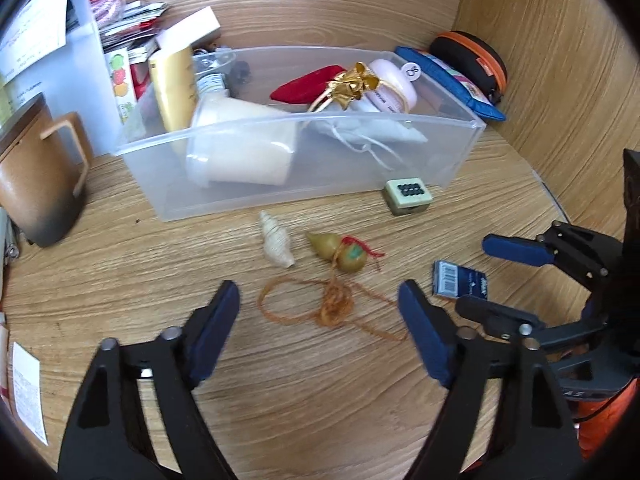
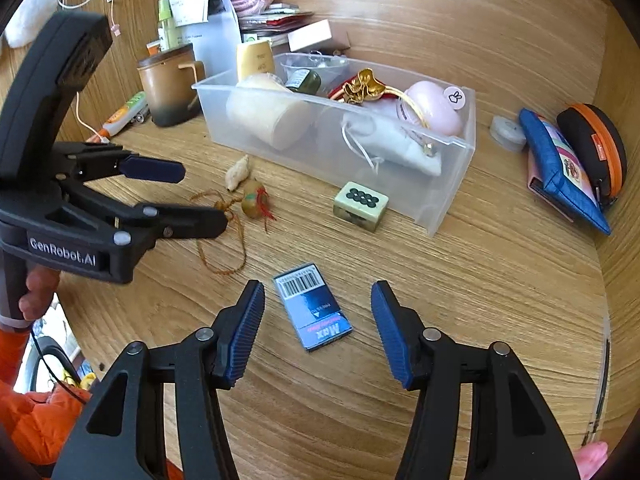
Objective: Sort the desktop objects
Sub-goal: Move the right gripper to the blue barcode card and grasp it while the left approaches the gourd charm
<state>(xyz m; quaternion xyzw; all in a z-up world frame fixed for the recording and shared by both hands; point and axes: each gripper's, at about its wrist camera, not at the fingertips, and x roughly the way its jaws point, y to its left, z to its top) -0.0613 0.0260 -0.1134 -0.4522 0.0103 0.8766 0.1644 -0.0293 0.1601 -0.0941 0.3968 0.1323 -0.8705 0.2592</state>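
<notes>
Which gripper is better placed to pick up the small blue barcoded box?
Right. The right gripper has open jaws straddling the small blue barcoded box on the wooden desk. The left gripper hangs open over the orange cord instead.

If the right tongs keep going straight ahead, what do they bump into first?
Most likely the small blue box with the barcode. It lies flat on the desk between the open right tongs, just ahead of their tips, though depth is hard to judge here.
</notes>
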